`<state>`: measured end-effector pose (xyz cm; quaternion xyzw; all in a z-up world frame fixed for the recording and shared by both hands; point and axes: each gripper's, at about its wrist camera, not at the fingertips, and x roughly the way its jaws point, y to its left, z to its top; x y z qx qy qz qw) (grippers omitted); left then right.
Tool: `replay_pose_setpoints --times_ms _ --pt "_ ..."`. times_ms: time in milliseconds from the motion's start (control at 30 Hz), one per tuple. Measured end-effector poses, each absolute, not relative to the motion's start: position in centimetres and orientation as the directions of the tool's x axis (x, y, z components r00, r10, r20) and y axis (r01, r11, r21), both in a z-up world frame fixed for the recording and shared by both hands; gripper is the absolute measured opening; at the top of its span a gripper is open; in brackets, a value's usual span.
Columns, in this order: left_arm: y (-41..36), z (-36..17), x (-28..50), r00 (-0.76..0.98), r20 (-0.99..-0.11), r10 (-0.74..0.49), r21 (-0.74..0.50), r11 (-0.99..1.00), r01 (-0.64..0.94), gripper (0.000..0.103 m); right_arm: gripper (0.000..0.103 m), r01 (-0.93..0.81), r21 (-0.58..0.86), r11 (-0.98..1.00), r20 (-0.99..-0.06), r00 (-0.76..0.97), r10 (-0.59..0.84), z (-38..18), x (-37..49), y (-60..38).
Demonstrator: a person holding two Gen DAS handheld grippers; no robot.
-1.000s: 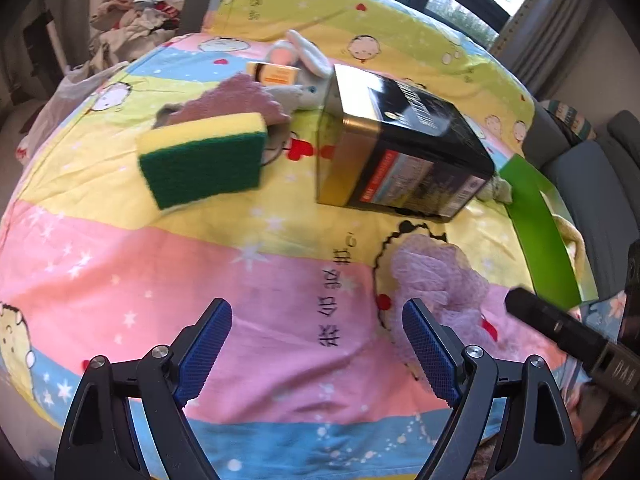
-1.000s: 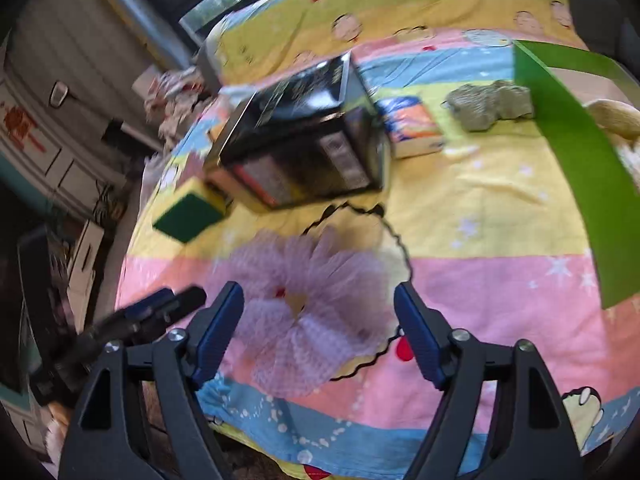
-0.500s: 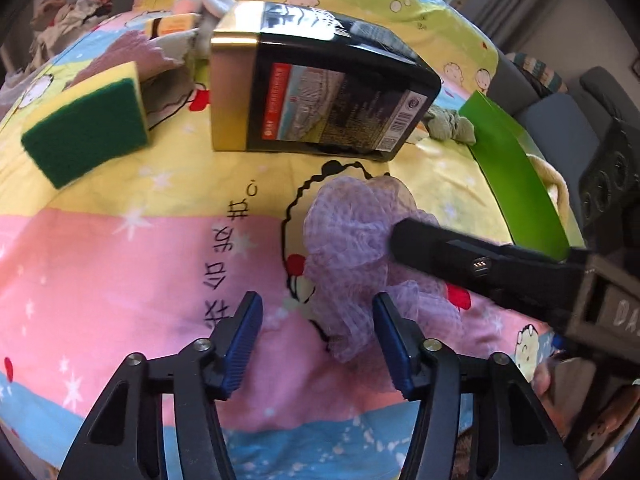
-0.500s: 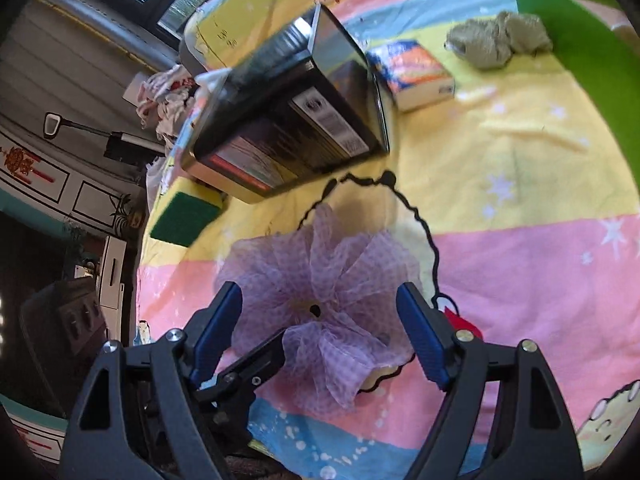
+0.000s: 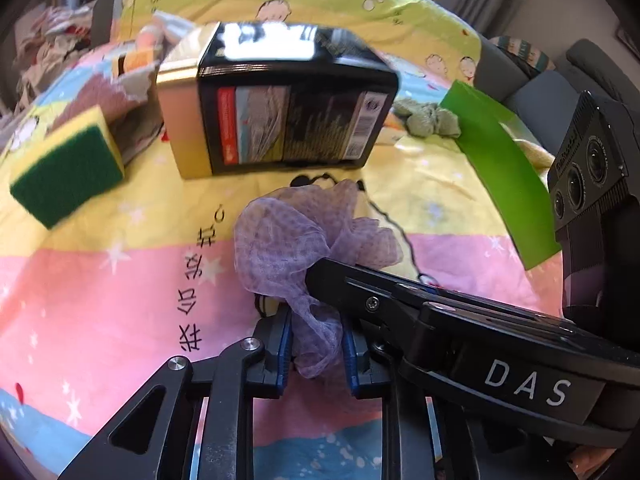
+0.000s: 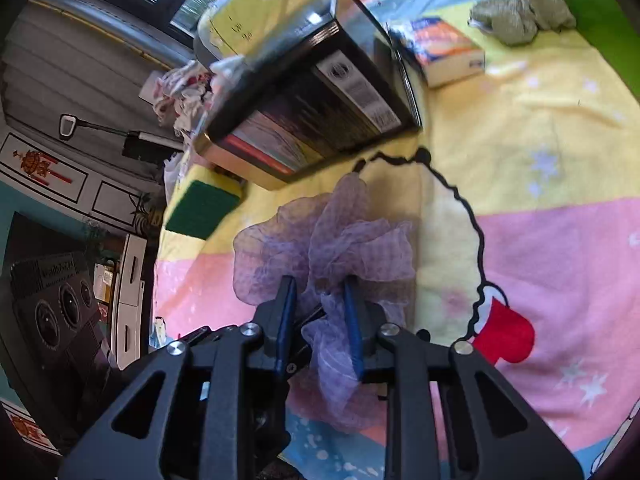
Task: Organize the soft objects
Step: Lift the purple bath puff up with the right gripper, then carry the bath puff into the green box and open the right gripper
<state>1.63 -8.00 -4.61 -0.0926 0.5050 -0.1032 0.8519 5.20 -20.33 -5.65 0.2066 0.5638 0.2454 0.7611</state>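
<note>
1. Cartoon-printed sheet [image 5: 100, 300] in pink, yellow and blue bands covers the surface and fills most of both views; a window and grey curtain show at the upper left of the right wrist view.
2. Left tool [image 5: 316, 346]: blue pads drawn close, clenched on the lower tuft of the purple mesh bath pouf [image 5: 288, 240], at lower centre of the left wrist view.
3. Right tool [image 6: 320, 322]: pads likewise pinched on the same pouf [image 6: 324, 248], at centre of the right wrist view. Its black body crosses the lower right of the left wrist view, its tip pressed into the mesh.
4. Pouf position: bunched between both tools, over the pink-yellow border of the sheet; whether it rests on the sheet cannot be told.
5. Black and gold tin box [image 5: 280, 108] lies on its side just beyond the pouf, at upper centre.
6. Yellow and green sponge [image 5: 68, 168] sits at left of the left wrist view, well apart from the pouf.
7. Small orange and blue packet [image 6: 440, 54] lies just beside the tin, at upper right of the right wrist view.
8. Grey-green crumpled cloth [image 6: 524, 16] lies further toward the upper right, near a green panel [image 5: 504, 172].
</note>
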Motion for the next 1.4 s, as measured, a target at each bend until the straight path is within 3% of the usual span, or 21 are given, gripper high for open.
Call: replay_pose_setpoints --times_ms 767,1400 --pt "-13.4 3.3 1.6 0.622 -0.708 -0.335 -0.2 0.939 0.279 0.019 0.019 -0.181 0.537 0.824 -0.653 0.529 0.542 3.3 3.8 -25.3" --pt "-15.2 3.3 1.3 0.612 -0.699 -0.371 -0.204 0.923 0.327 0.019 0.019 -0.144 0.528 0.837 -0.649 0.568 0.507 3.7 2.4 -26.8"
